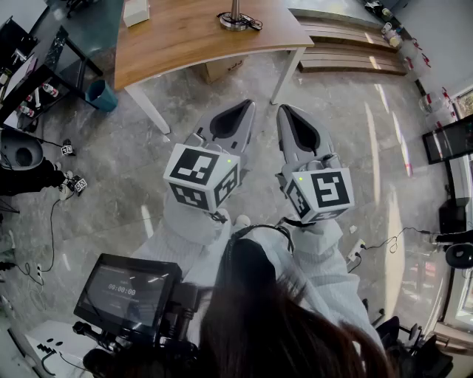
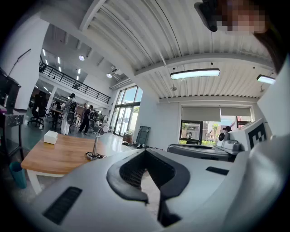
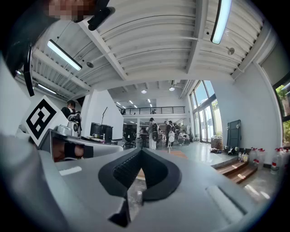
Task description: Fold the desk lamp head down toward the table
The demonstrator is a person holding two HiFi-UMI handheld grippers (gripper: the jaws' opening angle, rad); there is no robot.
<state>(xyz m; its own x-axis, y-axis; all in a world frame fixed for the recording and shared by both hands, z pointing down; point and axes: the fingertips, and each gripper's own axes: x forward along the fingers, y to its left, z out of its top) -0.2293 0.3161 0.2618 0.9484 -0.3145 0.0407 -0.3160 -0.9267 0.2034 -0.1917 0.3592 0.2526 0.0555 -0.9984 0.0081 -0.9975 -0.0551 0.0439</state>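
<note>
The desk lamp (image 1: 235, 18) stands on the far side of a wooden table (image 1: 185, 37), its round base ringed by a black cable. In the left gripper view the lamp (image 2: 96, 145) is upright on a thin silver pole, with its small head tilted at the top. My left gripper (image 1: 246, 106) and right gripper (image 1: 285, 110) hang side by side over the floor, well short of the table. Both point level toward the table. The left gripper (image 2: 146, 152) and the right gripper (image 3: 142, 152) are each shut with nothing between the pads.
A white box (image 1: 136, 11) lies on the table's left end. A teal bin (image 1: 100, 94) and a cardboard box (image 1: 222, 68) sit by the table legs. Wooden steps (image 1: 347, 52) rise at the right. A monitor rig (image 1: 126, 291) and floor cables lie near me; people stand far off.
</note>
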